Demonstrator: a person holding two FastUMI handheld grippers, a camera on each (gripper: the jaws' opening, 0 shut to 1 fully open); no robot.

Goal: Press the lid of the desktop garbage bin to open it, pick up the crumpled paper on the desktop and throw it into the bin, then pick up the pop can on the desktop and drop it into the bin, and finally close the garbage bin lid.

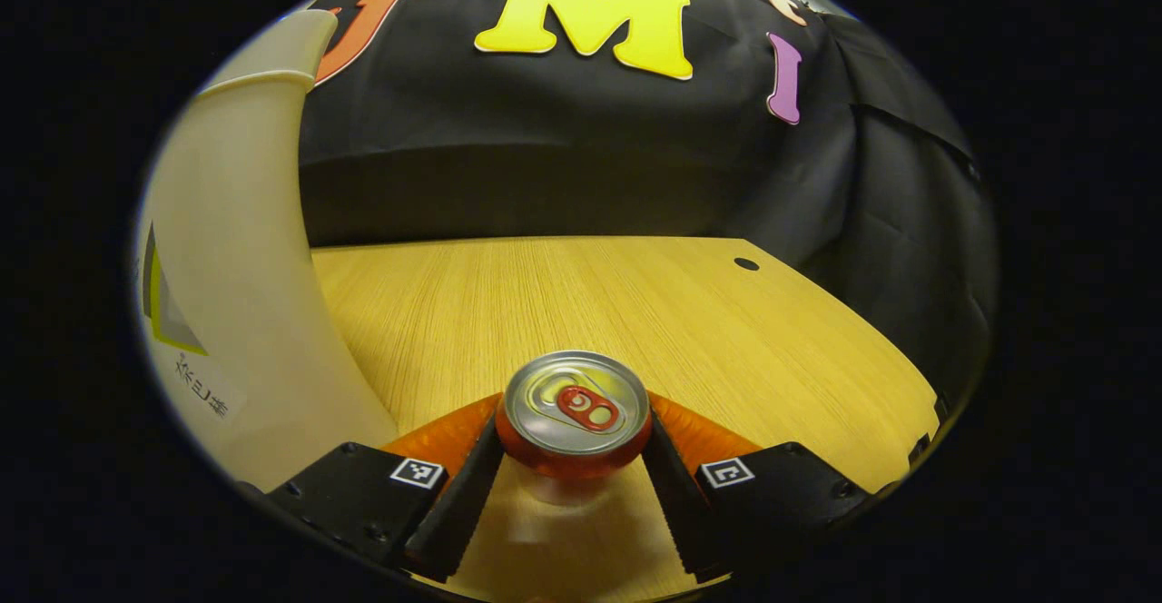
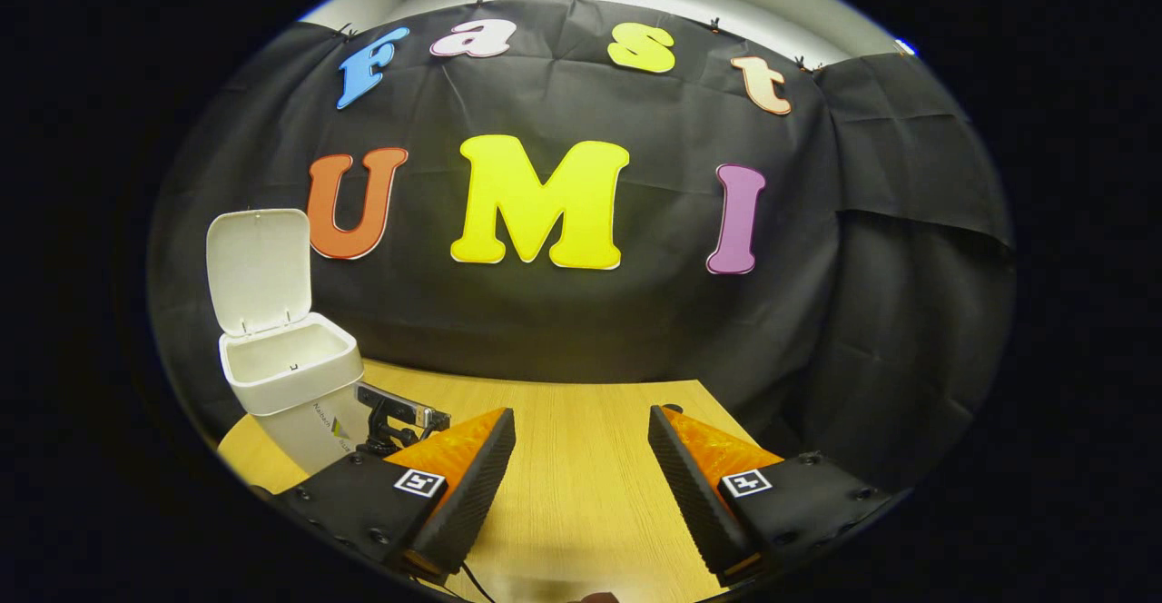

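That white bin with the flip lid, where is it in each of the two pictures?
Left gripper view: the bin is close up along the left edge, beside the held pop can.
Right gripper view: it stands lower left on the table, farther off, lid up.
Shared landmark: the small dark hole near the table's back edge.

At lower centre I see my right gripper (image 2: pixel 581 458) with its fingers spread wide over the wooden table (image 2: pixel 581 494). At left stands the white garbage bin (image 2: pixel 290 385), its lid (image 2: pixel 259 267) raised upright. Another gripper's part (image 2: pixel 399 417) shows just beside the bin.
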